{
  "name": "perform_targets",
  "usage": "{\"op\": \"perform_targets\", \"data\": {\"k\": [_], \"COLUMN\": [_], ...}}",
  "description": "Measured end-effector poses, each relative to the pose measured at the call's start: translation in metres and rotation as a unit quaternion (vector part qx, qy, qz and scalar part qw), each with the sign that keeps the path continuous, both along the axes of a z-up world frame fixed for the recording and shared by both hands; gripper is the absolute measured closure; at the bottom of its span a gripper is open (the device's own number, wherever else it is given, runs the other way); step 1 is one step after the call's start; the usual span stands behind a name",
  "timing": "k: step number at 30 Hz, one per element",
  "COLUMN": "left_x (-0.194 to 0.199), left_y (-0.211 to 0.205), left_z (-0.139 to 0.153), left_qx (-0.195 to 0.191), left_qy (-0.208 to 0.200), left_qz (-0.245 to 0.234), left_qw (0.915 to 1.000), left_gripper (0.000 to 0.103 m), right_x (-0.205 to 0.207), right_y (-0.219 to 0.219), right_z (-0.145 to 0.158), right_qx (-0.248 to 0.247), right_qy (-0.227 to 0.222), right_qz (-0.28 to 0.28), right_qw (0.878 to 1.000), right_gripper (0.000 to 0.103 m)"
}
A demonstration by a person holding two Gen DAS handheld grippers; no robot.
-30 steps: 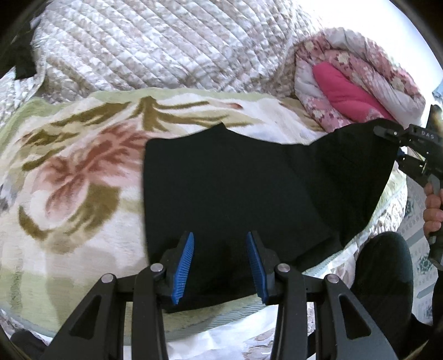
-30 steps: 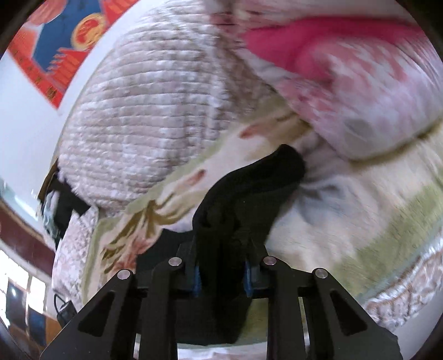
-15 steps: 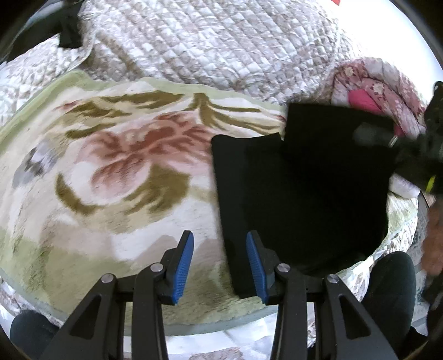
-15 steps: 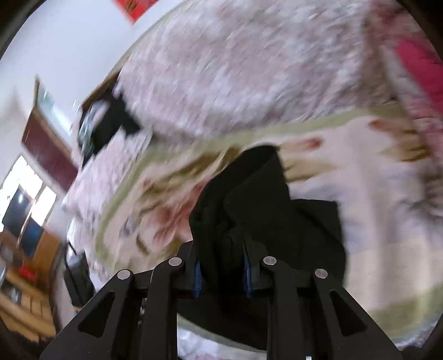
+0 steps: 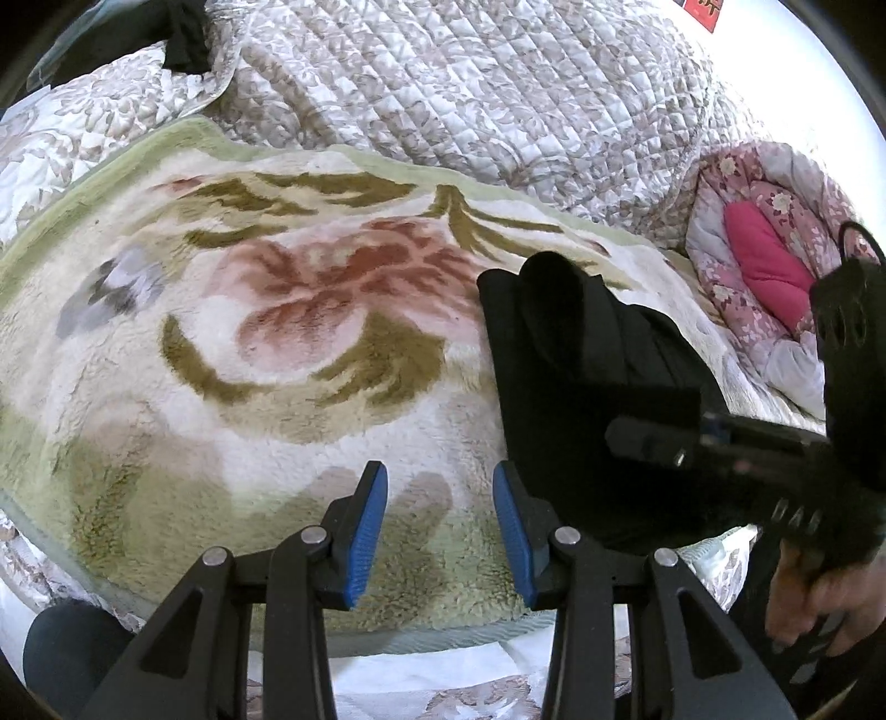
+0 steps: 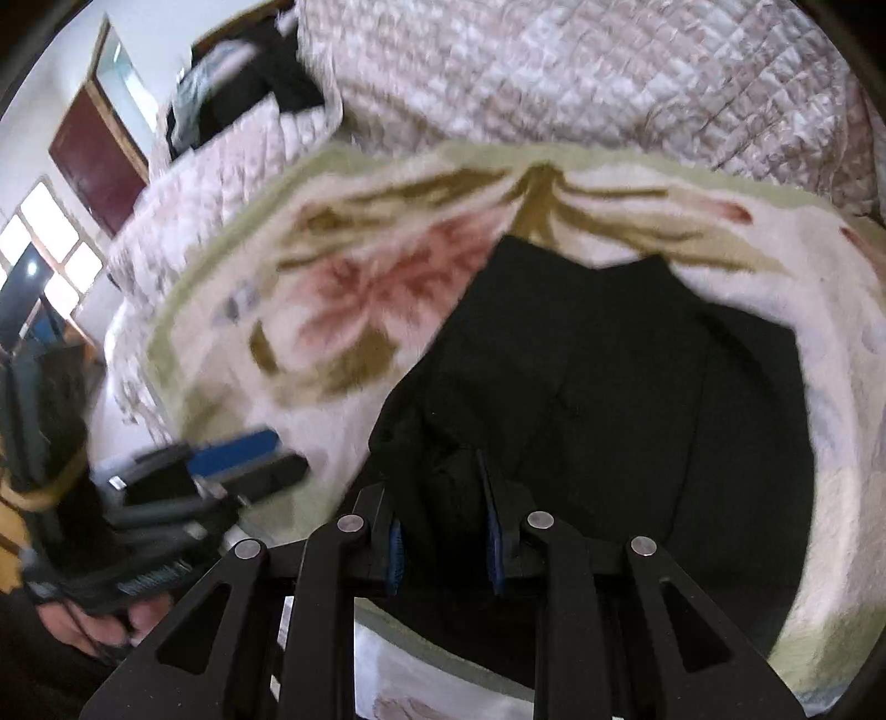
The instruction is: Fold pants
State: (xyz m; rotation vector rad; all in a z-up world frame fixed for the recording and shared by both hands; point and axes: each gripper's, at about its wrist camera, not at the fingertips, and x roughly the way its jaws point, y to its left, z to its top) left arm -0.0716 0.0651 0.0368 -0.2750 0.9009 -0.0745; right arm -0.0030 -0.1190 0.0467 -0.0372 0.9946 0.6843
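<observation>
The black pants (image 5: 576, 376) lie folded over on a floral fleece blanket (image 5: 249, 343), to the right in the left wrist view. My left gripper (image 5: 437, 537) is open and empty, over bare blanket just left of the pants. My right gripper (image 6: 443, 531) is shut on a fold of the pants (image 6: 609, 399) at their near left edge. The right gripper's body (image 5: 775, 454) shows at the right of the left wrist view, over the pants. The left gripper (image 6: 221, 471) shows blurred at the left of the right wrist view.
A quilted bedspread (image 5: 470, 83) is piled behind the blanket. A rolled pink floral quilt (image 5: 769, 266) lies at the far right. A dark garment (image 5: 183, 33) sits at the far left corner. The bed's near edge (image 5: 432, 648) runs just below my left gripper.
My right gripper has carried the pants' free end leftward over the rest, folding them. My left gripper has slid left off the pants onto bare blanket, staying open.
</observation>
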Motion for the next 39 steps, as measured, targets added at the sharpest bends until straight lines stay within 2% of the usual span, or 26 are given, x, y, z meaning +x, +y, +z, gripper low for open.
{"op": "perform_targets", "data": {"k": [4,8,11,13,16,19,21,24,28,32,34,37,39], "left_x": [-0.001,-0.001,-0.001,-0.001,-0.001,-0.002,0.0,0.001,0.004,0.01,0.016,0.025,0.031], "left_y": [0.002,0.002,0.002,0.003,0.004,0.004,0.004,0.003,-0.002,-0.009,-0.016,-0.03,-0.041], "left_z": [0.002,0.002,0.003,0.004,0.005,0.007,0.007,0.007,0.009,0.015,0.018,0.023,0.027], "left_qx": [0.004,0.005,0.008,0.009,0.011,0.013,0.013,0.014,0.015,0.005,-0.003,-0.009,-0.008], "left_qy": [-0.002,-0.001,-0.001,-0.002,-0.003,-0.003,-0.003,-0.002,-0.002,-0.007,-0.01,-0.016,-0.021], "left_qz": [0.003,0.005,0.004,0.004,0.007,0.009,0.01,0.008,0.002,-0.009,-0.019,-0.039,-0.055], "left_qw": [1.0,1.0,1.0,0.9999,0.9999,0.9999,0.9999,0.9999,0.9999,0.9999,0.9998,0.9991,0.9982], "left_gripper": [0.061,0.061,0.061,0.061,0.061,0.061,0.061,0.061,0.061,0.061,0.061,0.061,0.061], "right_x": [-0.003,-0.005,-0.006,-0.007,-0.01,-0.011,-0.012,-0.012,-0.005,0.003,0.006,0.006,0.004], "right_y": [0.006,0.012,0.009,0.008,0.004,-0.009,-0.015,-0.024,-0.049,-0.086,-0.105,-0.119,-0.121], "right_z": [0.005,-0.009,-0.009,-0.006,0.005,0.02,0.026,0.03,0.033,0.024,0.014,-0.001,-0.01], "right_qx": [-0.001,-0.011,0.012,0.024,0.033,0.064,0.083,0.104,0.121,0.104,0.099,0.092,0.083], "right_qy": [-0.016,-0.019,-0.017,-0.01,-0.014,-0.024,-0.026,-0.024,-0.028,-0.031,-0.016,0.006,0.011], "right_qz": [0.009,0.027,0.035,0.039,0.038,0.036,0.042,0.042,-0.004,-0.073,-0.105,-0.124,-0.123], "right_qw": [1.0,0.999,0.999,0.999,0.999,0.997,0.995,0.993,0.992,0.991,0.989,0.988,0.989], "right_gripper": [0.08,0.079,0.07,0.06,0.059,0.059,0.055,0.054,0.054,0.054,0.055,0.065,0.068]}}
